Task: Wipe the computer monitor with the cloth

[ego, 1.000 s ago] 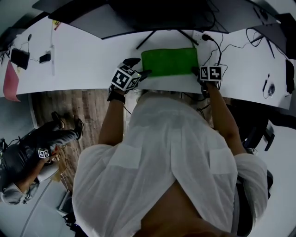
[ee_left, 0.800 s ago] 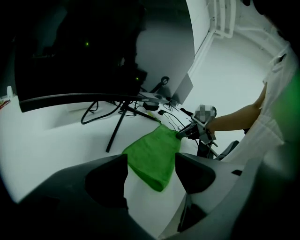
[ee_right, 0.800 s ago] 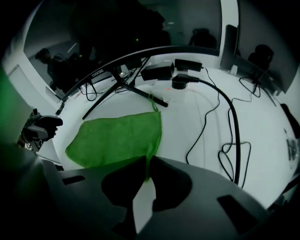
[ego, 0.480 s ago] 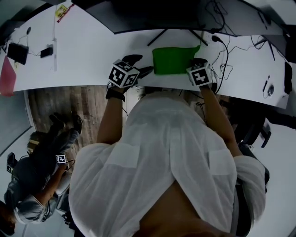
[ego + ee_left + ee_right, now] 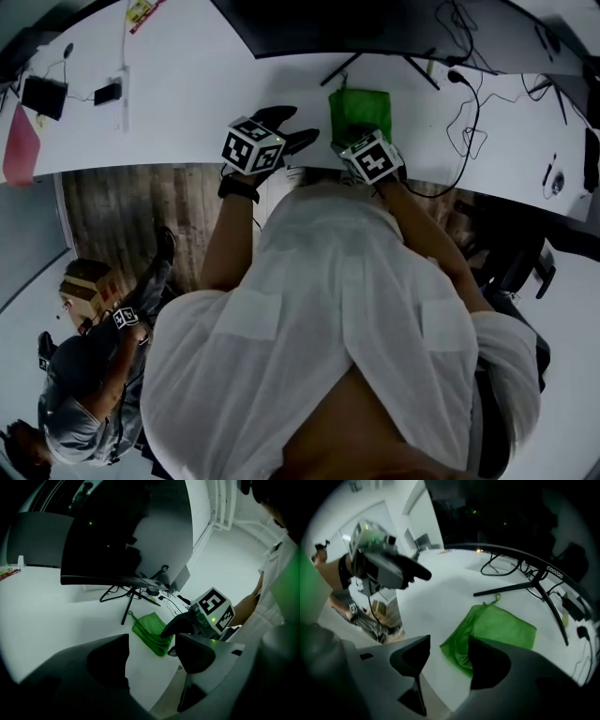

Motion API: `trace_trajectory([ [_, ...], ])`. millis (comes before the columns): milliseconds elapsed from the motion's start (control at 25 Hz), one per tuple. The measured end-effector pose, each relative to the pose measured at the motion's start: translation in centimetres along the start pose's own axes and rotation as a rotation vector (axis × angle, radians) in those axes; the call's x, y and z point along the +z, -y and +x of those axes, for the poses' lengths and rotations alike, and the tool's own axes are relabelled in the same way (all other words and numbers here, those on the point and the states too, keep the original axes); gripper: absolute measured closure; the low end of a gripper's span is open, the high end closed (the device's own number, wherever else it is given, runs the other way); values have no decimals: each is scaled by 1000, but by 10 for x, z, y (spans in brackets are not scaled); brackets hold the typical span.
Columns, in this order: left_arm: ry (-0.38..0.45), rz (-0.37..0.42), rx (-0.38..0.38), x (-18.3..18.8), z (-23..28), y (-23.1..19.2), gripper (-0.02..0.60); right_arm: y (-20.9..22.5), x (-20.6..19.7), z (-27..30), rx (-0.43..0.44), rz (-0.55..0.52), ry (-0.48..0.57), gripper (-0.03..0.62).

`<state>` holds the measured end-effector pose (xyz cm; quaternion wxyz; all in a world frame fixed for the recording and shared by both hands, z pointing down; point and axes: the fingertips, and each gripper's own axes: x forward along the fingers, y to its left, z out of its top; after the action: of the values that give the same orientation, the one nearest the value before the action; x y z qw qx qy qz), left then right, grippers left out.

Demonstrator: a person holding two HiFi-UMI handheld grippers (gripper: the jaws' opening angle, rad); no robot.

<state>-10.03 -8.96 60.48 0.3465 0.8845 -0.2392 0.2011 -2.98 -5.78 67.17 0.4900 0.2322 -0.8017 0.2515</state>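
The green cloth (image 5: pixel 359 105) lies folded into a narrow pad on the white desk (image 5: pixel 187 103), just in front of the stand of the dark curved monitor (image 5: pixel 375 23). My right gripper (image 5: pixel 359 141) is at the cloth's near edge. In the right gripper view its jaws (image 5: pixel 447 660) stand open, with the cloth's (image 5: pixel 497 630) near corner in the gap and partly hidden by the right jaw. My left gripper (image 5: pixel 295 129) hovers open to the left of the cloth (image 5: pixel 152 632), with nothing between its jaws (image 5: pixel 152 656). The monitor (image 5: pixel 131 531) fills the back of that view.
Black cables (image 5: pixel 469 122) trail over the desk to the right of the stand legs (image 5: pixel 342 70). A small black device (image 5: pixel 42 94) and a pink item (image 5: pixel 19 145) sit far left. Another person (image 5: pixel 84 375) and a cardboard box (image 5: pixel 80 281) are on the floor at lower left.
My right gripper has swept left across the desk, and the cloth has gone from a wide flat sheet to a narrow folded pad. The left gripper stayed at about the same spot.
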Motion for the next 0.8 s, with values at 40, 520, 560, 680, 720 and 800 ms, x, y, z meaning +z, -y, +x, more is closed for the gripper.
trace_trajectory([
  [40, 10, -6, -2, 0, -4, -1, 279, -1, 4, -6, 14, 33, 26, 326],
  [520, 54, 19, 9, 12, -22, -5, 285, 86, -15, -4, -276, 391, -22, 246],
  [560, 62, 15, 9, 13, -23, -4, 285, 86, -16, 0, -285, 383, -34, 246],
  [680, 87, -1, 8, 16, -26, -3, 290, 85, -14, 5, -299, 324, -45, 253],
  [720, 94, -5, 8, 16, -28, -4, 293, 84, -11, 6, -293, 306, -41, 265],
  [800, 109, -14, 12, 17, -31, -6, 296, 76, -8, 9, -255, 279, -28, 316],
])
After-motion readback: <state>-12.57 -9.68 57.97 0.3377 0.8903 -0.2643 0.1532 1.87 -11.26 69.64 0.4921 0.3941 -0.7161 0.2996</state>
